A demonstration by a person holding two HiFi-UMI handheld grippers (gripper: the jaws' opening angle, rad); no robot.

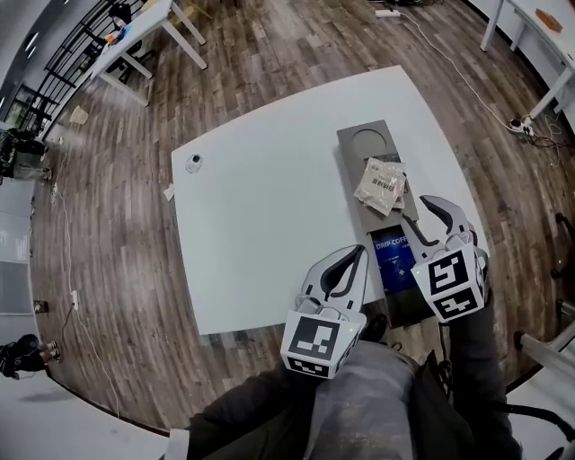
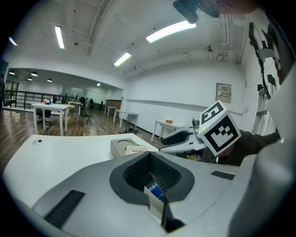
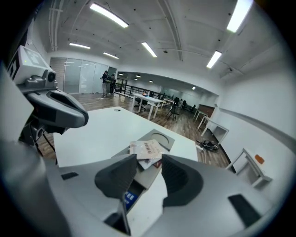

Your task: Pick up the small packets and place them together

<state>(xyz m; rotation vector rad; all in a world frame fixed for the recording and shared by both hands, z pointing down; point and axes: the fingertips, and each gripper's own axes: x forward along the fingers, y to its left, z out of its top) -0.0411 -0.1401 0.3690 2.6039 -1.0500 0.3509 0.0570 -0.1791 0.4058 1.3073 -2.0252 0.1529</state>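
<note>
Several small beige packets [image 1: 381, 184] lie piled in the middle of a long grey tray [image 1: 367, 142] at the white table's right side. A blue drip-coffee box [image 1: 393, 256] fills the tray's near end. My right gripper [image 1: 433, 218] hovers over that box just short of the pile, open, with nothing between its jaws. In the right gripper view the packets [image 3: 147, 149] show beyond the gap of the right gripper [image 3: 149, 164]. My left gripper [image 1: 362, 254] hangs just left of the tray, its tips together and empty. In the left gripper view the blue box [image 2: 155, 190] shows through its hollow.
A small round object [image 1: 193, 163] sits near the table's far left corner. The tray's far end has a round recess [image 1: 368, 141]. The person's lap is at the table's near edge. Other tables [image 1: 148, 27] and cables stand on the wooden floor.
</note>
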